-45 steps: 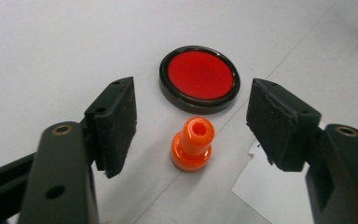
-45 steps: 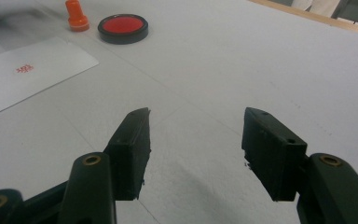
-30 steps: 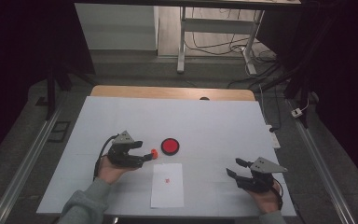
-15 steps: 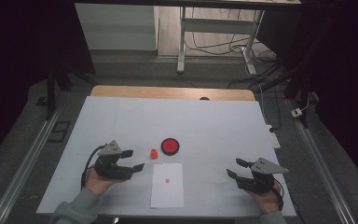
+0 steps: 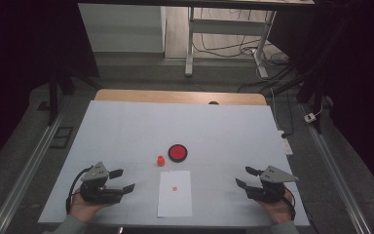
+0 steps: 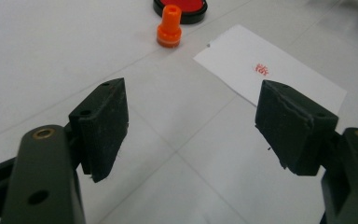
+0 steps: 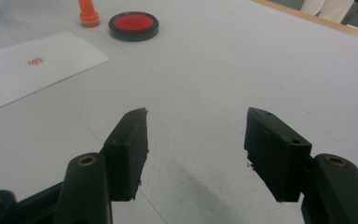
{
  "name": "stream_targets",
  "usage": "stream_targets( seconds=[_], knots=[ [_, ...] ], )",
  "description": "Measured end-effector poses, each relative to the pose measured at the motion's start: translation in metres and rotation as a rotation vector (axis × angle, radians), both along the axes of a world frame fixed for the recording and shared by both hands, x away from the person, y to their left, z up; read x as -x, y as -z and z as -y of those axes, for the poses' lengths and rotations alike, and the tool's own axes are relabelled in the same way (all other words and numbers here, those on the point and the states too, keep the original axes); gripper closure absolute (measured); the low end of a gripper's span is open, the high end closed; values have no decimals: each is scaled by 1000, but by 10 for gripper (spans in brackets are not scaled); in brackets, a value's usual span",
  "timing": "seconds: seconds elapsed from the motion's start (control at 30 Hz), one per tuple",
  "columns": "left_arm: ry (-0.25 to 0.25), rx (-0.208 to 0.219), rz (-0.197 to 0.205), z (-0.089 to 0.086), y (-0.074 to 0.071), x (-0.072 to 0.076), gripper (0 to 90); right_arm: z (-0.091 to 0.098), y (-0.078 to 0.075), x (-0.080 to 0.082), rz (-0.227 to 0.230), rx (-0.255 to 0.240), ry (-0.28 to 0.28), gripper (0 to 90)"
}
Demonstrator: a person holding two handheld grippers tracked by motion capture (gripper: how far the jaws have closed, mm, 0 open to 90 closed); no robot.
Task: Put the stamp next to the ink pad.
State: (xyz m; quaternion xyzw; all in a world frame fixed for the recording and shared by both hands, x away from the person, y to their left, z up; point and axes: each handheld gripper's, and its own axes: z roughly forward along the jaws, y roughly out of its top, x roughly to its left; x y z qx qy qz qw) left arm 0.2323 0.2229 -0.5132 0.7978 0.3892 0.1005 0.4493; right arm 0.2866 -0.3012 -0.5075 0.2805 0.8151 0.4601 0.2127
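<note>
Between the left tongs point(image 5: 124, 180) and the right tongs point(image 5: 244, 178) the surface point(image 5: 126, 126) carries a flat paper sheet point(image 5: 175, 193); beyond it an upright orange stamp point(image 5: 160, 160) and a low red ink pad point(image 5: 177, 152) stand just beside each other, and open surface lies around them

Black tool point(image 5: 122, 180) with grey three-cornered plate, brass-ringed holes, black cable.

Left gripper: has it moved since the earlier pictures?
Yes. The left gripper has drawn back from the orange stamp toward the table's near left, jaws open and empty.
</note>
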Motion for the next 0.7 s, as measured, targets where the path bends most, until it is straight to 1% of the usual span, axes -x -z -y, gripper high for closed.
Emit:
stream_targets(
  seconds=[0.13, 0.17, 0.27, 0.43, 0.47, 0.5, 0.53, 0.7],
  knots=[
    [-12, 0, -5, -6, 3, 3, 261, -1, 1, -1, -1, 22, -1, 391],
    [-16, -1, -4, -7, 3, 3, 260, -1, 1, -1, -4, 17, -2, 391],
    [-21, -3, -5, -7, 5, 2, 261, 0, 1, -1, -8, 22, 0, 391],
    [-13, -7, 2, -5, 4, 1, 261, 0, 1, 0, -7, 19, -7, 391],
    [-12, -8, 4, -4, 4, 1, 261, -1, 1, 0, -6, 25, -4, 391],
    [-12, -9, 6, -4, 4, 0, 261, -1, 2, -1, -8, 20, -9, 391],
    [-12, -10, 6, -4, 4, 0, 261, -1, 1, -1, -8, 26, -8, 391],
    [-15, -10, 8, -4, 4, -1, 261, -1, 1, -1, -8, 26, -9, 391]
  ],
)
